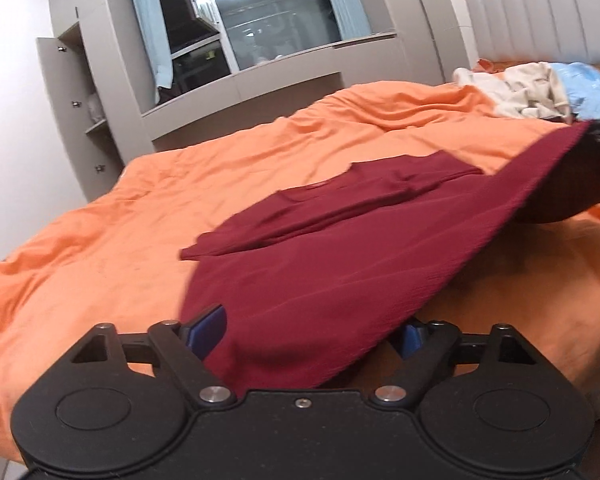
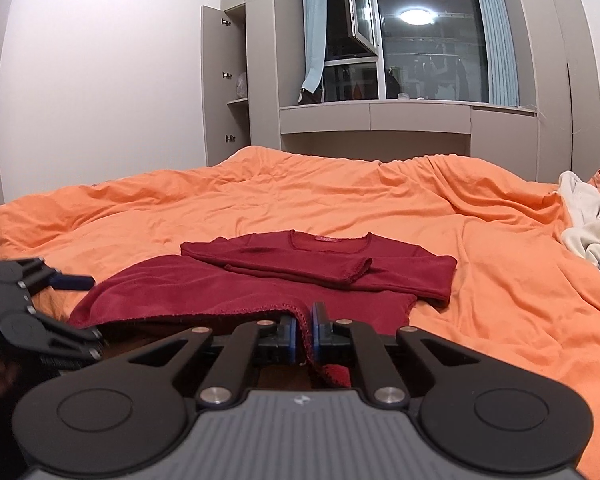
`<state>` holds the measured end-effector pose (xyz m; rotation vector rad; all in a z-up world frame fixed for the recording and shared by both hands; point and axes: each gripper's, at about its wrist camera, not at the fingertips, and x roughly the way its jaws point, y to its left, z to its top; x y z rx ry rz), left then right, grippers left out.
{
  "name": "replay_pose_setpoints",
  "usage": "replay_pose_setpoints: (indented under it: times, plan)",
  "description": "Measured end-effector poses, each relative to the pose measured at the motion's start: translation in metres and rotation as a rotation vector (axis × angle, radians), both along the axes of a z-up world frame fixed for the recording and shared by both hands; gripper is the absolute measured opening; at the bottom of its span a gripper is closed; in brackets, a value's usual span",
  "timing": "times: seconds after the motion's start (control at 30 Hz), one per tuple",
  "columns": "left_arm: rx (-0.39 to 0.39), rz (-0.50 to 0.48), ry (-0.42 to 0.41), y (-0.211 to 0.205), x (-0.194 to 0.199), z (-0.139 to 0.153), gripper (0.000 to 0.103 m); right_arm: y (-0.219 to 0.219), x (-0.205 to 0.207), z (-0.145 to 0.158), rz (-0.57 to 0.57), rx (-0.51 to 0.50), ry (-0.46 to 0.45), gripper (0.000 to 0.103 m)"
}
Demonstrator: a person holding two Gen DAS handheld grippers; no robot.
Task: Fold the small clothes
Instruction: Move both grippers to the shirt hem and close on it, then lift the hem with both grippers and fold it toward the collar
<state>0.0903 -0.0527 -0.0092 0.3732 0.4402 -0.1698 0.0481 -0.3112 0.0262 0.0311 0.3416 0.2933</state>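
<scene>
Though visible, neck label (image 2: pixel 327 239) unreadable.

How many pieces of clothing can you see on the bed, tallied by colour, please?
Dark red: 1, the dark red top, its hem pinched by the right gripper
Cream or white: 1 crumpled cream garment, possibly more than one piece
Light blue: 1 light blue garment
Total: 3

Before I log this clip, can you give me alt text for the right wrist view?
The right tool, shut on the near hem of a dark red shirt, lifts that edge off an orange duvet; the sleeves are already folded across the chest. The left tool sits open at the shirt's left corner, and pale clothes are heaped at far right.
</scene>
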Motion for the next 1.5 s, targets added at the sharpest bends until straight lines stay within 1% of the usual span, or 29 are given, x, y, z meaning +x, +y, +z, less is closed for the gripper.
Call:
replay_pose_setpoints:
  times: [0.03,0.1,0.17,0.23,0.27,0.3,0.33,0.37,0.4,0.43,0.5,0.63,0.67,0.73,0.8,0.9,1.0,1.17,1.33,1.5]
  plan:
    - [0.001,0.007,-0.001,0.005,0.0,0.002,0.079,0.0,-0.001,-0.001,-0.003,-0.001,0.003,0.008]
    - [0.008,0.019,-0.003,0.013,-0.001,0.006,0.074,-0.001,-0.002,-0.003,-0.006,-0.005,0.009,0.008]
    - [0.005,0.015,-0.012,0.019,-0.002,0.008,0.064,0.0,-0.004,-0.007,-0.003,-0.019,0.024,0.008]
    - [-0.003,-0.002,-0.006,0.024,-0.002,0.01,0.044,0.005,-0.006,-0.013,-0.001,-0.049,0.045,0.009]
    - [-0.006,-0.007,-0.003,0.025,-0.002,0.01,0.04,0.007,-0.007,-0.017,-0.004,-0.066,0.053,0.009]
    - [-0.008,-0.01,-0.004,0.025,-0.001,0.01,0.033,0.01,-0.008,-0.021,-0.007,-0.086,0.064,0.009]
    - [-0.006,-0.01,-0.007,0.026,-0.001,0.01,0.03,0.014,-0.009,-0.025,-0.01,-0.109,0.078,0.01]
    - [-0.004,-0.01,-0.009,0.024,-0.001,0.009,0.029,0.016,-0.01,-0.029,-0.016,-0.129,0.09,0.011]
    - [-0.002,-0.011,-0.011,0.024,0.0,0.009,0.028,0.019,-0.011,-0.033,-0.022,-0.147,0.1,0.016]
    - [-0.001,-0.013,-0.013,0.023,0.0,0.009,0.027,0.021,-0.012,-0.037,-0.021,-0.165,0.113,0.027]
    - [-0.006,-0.018,-0.01,0.022,0.001,0.009,0.021,0.023,-0.014,-0.042,-0.029,-0.188,0.13,0.039]
    - [-0.023,-0.02,-0.004,0.024,0.004,0.01,0.018,0.025,-0.019,-0.047,-0.046,-0.21,0.132,0.039]
    - [-0.028,-0.021,-0.003,0.024,0.004,0.01,0.018,0.026,-0.02,-0.047,-0.051,-0.212,0.127,0.037]
    - [-0.038,-0.023,-0.003,0.026,0.004,0.011,0.013,0.027,-0.023,-0.047,-0.065,-0.218,0.113,0.015]
    - [-0.054,-0.022,-0.005,0.029,0.003,0.011,0.008,0.025,-0.025,-0.045,-0.08,-0.214,0.097,0.012]
    - [-0.099,-0.015,-0.021,0.033,-0.001,0.013,0.006,0.02,-0.027,-0.037,-0.115,-0.176,0.067,0.008]
    - [-0.13,-0.002,-0.044,0.035,-0.005,0.016,0.004,0.016,-0.033,-0.028,-0.15,-0.128,0.017,0.006]
    - [-0.168,0.004,-0.105,0.036,-0.015,0.027,0.003,0.013,-0.04,-0.014,-0.197,-0.102,-0.061,0.005]
    - [-0.18,0.0,-0.146,0.037,-0.027,0.041,0.003,0.012,-0.052,-0.002,-0.223,-0.091,-0.119,0.005]
    - [-0.175,-0.016,-0.16,0.043,-0.037,0.053,0.003,0.01,-0.065,0.01,-0.225,-0.072,-0.161,0.004]
